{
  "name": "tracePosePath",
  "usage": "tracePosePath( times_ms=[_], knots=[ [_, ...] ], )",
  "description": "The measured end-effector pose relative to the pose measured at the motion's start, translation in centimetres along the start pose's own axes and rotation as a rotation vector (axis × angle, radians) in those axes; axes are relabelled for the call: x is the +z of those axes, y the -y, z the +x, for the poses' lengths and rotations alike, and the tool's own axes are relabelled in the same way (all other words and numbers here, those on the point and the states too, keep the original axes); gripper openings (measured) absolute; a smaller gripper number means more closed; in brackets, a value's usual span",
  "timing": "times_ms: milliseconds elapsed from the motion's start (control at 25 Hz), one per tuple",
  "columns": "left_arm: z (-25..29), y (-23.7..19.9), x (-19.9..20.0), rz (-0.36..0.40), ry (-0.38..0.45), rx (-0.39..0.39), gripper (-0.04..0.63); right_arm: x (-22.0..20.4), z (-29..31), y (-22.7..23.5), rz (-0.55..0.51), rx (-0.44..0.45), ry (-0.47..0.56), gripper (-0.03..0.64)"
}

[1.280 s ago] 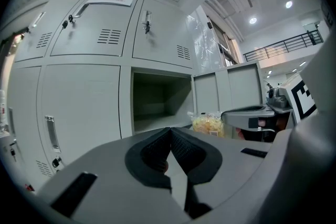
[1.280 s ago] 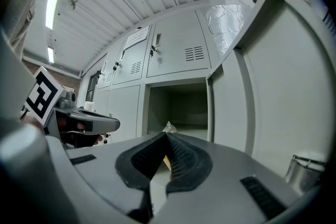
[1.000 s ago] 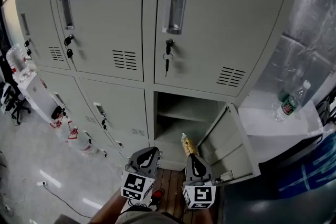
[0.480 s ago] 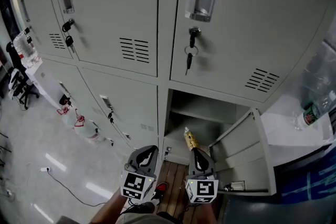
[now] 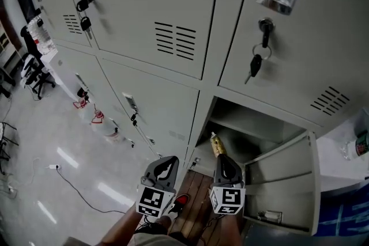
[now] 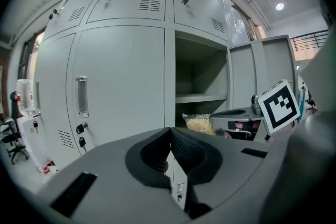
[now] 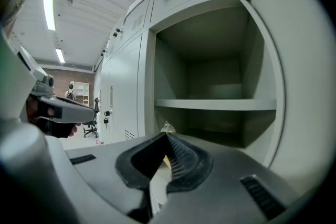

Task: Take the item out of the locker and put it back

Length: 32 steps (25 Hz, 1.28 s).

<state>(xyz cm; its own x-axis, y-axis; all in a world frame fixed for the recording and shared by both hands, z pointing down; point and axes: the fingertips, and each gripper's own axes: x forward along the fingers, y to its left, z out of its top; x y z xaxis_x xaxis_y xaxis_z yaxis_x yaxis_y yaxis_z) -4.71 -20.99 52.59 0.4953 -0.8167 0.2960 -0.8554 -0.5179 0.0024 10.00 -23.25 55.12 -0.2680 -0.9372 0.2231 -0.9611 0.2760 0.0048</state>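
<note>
A yellow snack packet [image 5: 216, 144] sticks out of my right gripper [image 5: 221, 157], which is shut on it just in front of the open lower locker compartment [image 5: 253, 131]. In the right gripper view the packet's tip [image 7: 167, 127] shows between the closed jaws of the right gripper [image 7: 166, 136], level with the compartment's shelf [image 7: 215, 104]. My left gripper [image 5: 168, 163] hangs beside it on the left, shut and empty [image 6: 170, 132]. The left gripper view shows the packet [image 6: 198, 123] before the open compartment.
The compartment's door [image 5: 282, 181] stands swung open to the right. Closed locker doors fill the left and top, and a key [image 5: 254, 65] hangs from the one above. An office chair [image 5: 31, 66] and red-and-white things [image 5: 98, 121] stand on the floor at left.
Both grippers have sunk and come closer to the open compartment, with the packet still in the right one. The lockers have grown larger in the head view.
</note>
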Motion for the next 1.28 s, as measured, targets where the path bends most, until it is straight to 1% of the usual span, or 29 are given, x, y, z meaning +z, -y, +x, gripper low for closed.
tracePosePath(
  times_ms=[240, 480, 680, 880, 1280],
  knots=[
    [-0.3, -1.4, -1.1, -0.009, -0.008, 0.038, 0.023, -2.5, 2.3, -0.6, -0.003, 0.014, -0.034, 0.017],
    [-0.6, -1.8, -2.1, -0.014, -0.026, 0.049, 0.023, -5.1, 3.6, -1.5, 0.005, 0.026, -0.072, 0.017],
    [-0.2, -1.8, -2.7, -0.016, -0.038, 0.043, 0.023, -6.9, 4.3, -1.6, 0.032, 0.03, -0.104, 0.017],
    [0.6, -1.5, -3.1, -0.017, -0.044, 0.028, 0.023, -8.2, 5.1, -0.8, 0.046, 0.008, -0.121, 0.017],
    [0.9, -1.3, -5.3, -0.017, -0.08, 0.014, 0.023, -11.4, 6.4, -0.6, 0.058, -0.012, -0.151, 0.017]
  ],
)
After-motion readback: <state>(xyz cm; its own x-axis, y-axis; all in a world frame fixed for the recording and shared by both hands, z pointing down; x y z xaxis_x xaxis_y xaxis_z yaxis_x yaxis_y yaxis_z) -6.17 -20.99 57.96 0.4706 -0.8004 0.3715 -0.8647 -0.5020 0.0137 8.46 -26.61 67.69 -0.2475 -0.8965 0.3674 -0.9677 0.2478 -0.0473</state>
